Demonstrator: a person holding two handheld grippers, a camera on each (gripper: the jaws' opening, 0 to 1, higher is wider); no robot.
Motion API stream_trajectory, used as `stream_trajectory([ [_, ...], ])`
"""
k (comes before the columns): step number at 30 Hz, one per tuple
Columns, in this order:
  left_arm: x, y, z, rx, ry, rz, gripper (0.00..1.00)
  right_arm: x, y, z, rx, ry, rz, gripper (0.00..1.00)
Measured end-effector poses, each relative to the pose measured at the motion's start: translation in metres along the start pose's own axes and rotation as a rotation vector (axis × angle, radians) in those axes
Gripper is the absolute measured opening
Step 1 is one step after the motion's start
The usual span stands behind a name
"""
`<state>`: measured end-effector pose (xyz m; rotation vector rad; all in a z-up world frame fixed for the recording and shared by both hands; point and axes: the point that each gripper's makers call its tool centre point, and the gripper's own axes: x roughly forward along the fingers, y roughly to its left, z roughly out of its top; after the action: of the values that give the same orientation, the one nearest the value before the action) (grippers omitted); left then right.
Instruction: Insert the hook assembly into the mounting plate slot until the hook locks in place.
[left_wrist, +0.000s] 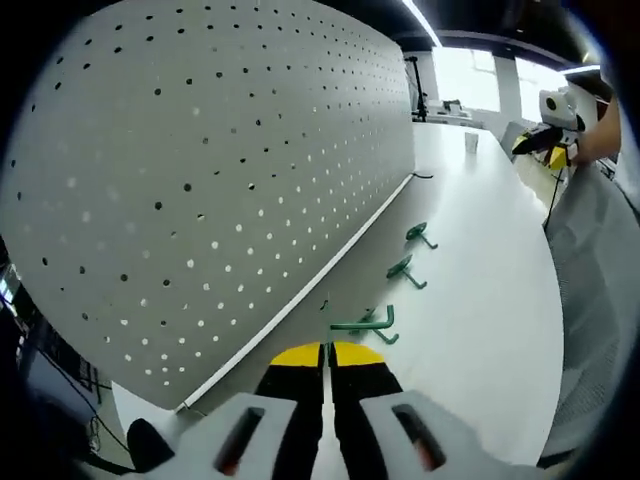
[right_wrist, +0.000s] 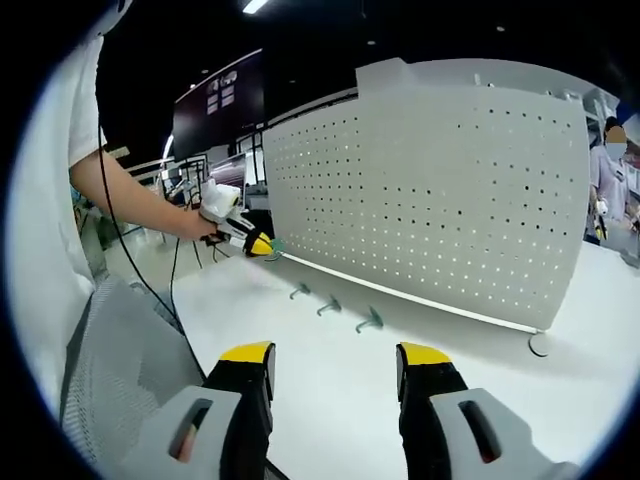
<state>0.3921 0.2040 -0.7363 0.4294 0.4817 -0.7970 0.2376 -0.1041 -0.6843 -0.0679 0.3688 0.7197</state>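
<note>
White tabletop (left_wrist: 480, 300) holds green hooks (left_wrist: 365, 323); left hand-held gripper (left_wrist: 327, 352) clenched, right hand-held gripper (right_wrist: 335, 357) spread.

The white table (right_wrist: 330, 400) runs long and bare under the standing panel. On it in the right gripper view, just past the panel's far corner, lies a small round disc (right_wrist: 539, 346), flat on the surface. A dark monitor (right_wrist: 218, 105) hangs behind the table's other end, with racks and cables below it. Ceiling strip lights (left_wrist: 424, 22) glow overhead. At the far end of the table in the left gripper view stands a small pale cup (left_wrist: 471, 142), near bright windows (left_wrist: 470, 78). A black cable (left_wrist: 423, 176) curls at the panel's far foot.
</note>
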Motion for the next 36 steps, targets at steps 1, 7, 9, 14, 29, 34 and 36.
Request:
stream_trajectory([
  [1,-0.002,0.000,0.003,-0.009,-0.013,0.007,0.01,0.000,0.000,0.000,-0.001,0.002,0.002,0.47],
  [7,-0.013,0.002,0.019,-0.041,-0.083,0.054,0.01,0.000,0.001,0.004,-0.007,-0.011,0.006,0.47],
  [9,-0.015,0.000,0.021,-0.045,-0.091,0.063,0.01,0.000,0.001,0.005,-0.010,-0.014,0.006,0.47],
  [14,-0.020,-0.004,0.029,-0.056,-0.126,0.082,0.01,-0.001,0.001,0.007,-0.012,-0.024,0.004,0.47],
  [29,-0.035,-0.012,0.051,-0.089,-0.228,0.143,0.01,0.000,0.001,0.020,-0.030,-0.063,0.012,0.47],
  [34,-0.040,-0.015,0.057,-0.101,-0.249,0.156,0.01,0.002,0.004,0.028,-0.041,-0.083,0.018,0.47],
  [36,-0.041,-0.014,0.060,-0.115,-0.267,0.162,0.01,0.002,0.005,0.030,-0.039,-0.090,0.021,0.47],
])
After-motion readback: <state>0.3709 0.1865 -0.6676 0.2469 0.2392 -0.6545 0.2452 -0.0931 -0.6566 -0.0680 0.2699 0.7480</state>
